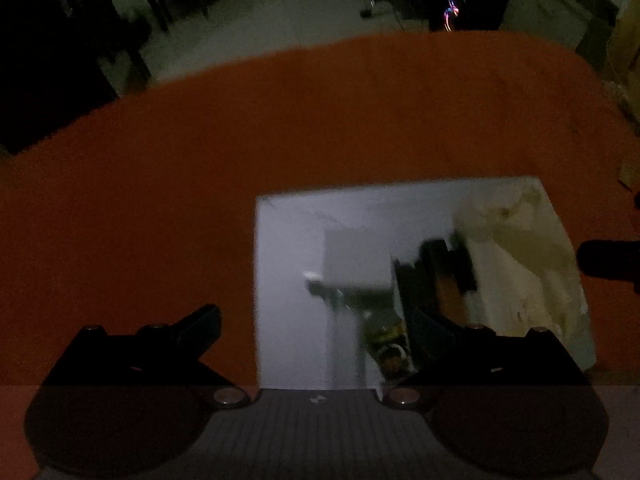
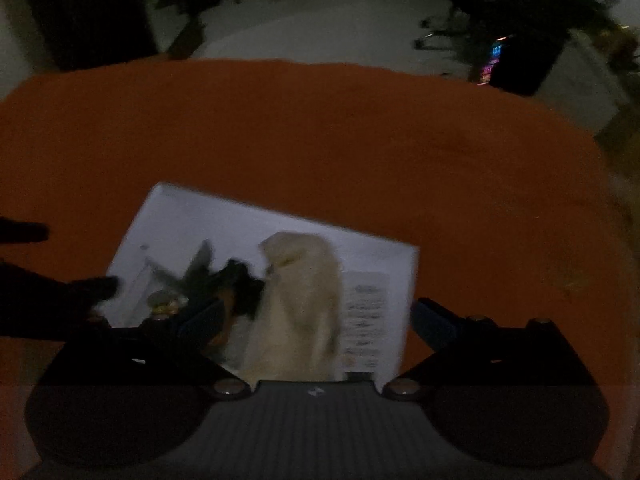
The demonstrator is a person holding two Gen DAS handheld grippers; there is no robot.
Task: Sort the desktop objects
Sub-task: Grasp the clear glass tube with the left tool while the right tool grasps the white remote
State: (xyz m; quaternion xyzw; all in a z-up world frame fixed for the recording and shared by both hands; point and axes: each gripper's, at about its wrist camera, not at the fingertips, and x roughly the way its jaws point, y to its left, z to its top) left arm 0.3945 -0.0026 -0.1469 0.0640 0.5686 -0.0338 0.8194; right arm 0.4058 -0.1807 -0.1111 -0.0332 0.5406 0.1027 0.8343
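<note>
A white box lies on the orange table. In it are a cream cloth, a black object, a small white box and a small yellow-labelled item. My left gripper is open above the box's near left side. In the right wrist view the same white box holds the cream cloth and the black object. My right gripper is open over the cloth. The other gripper shows at the left.
The orange table spreads wide beyond the box. The room behind is dark, with a pale floor, dark furniture and coloured lights. A dark gripper finger enters the left wrist view from the right.
</note>
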